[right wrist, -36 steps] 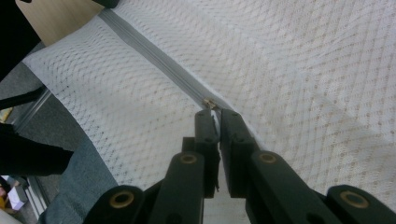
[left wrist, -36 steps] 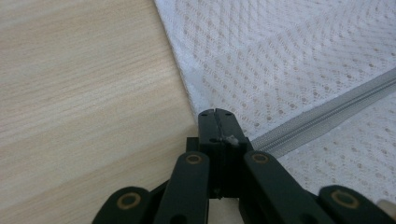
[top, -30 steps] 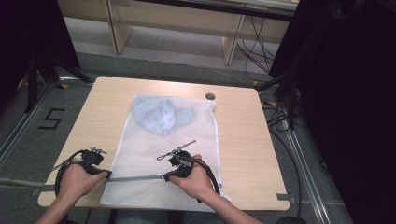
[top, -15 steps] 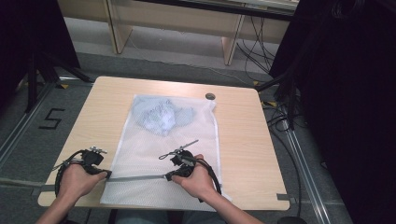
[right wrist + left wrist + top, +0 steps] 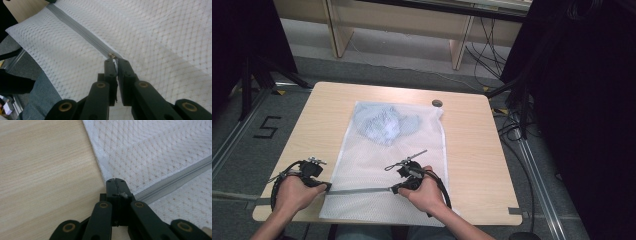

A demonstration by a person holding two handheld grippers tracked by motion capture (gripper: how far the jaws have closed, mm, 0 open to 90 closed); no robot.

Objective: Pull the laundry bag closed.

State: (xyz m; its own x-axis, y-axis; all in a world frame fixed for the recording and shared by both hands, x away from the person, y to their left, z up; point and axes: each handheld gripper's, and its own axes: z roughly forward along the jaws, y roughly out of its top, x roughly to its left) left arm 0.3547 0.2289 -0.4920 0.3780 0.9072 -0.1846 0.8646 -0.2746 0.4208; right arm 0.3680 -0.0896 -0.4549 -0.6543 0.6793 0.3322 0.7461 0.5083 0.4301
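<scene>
Mesh laundry bag lying flat mid-table, zipper crossing its near end. Left gripper clamping bag edge at zipper's left end; right gripper pinching zipper pull midway along zipper. Zipping under way, seemingly; next: steady pull along zipper, left anchoring.

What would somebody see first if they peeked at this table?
Probably the big white mesh bag lying flat in the middle of the wooden table, with a bluish cloth bunched inside its far end. Next, the grey zipper across its near end: the left gripper pinches the bag's edge at one end of it, and the right gripper sits at the zipper's small metal slider.
</scene>
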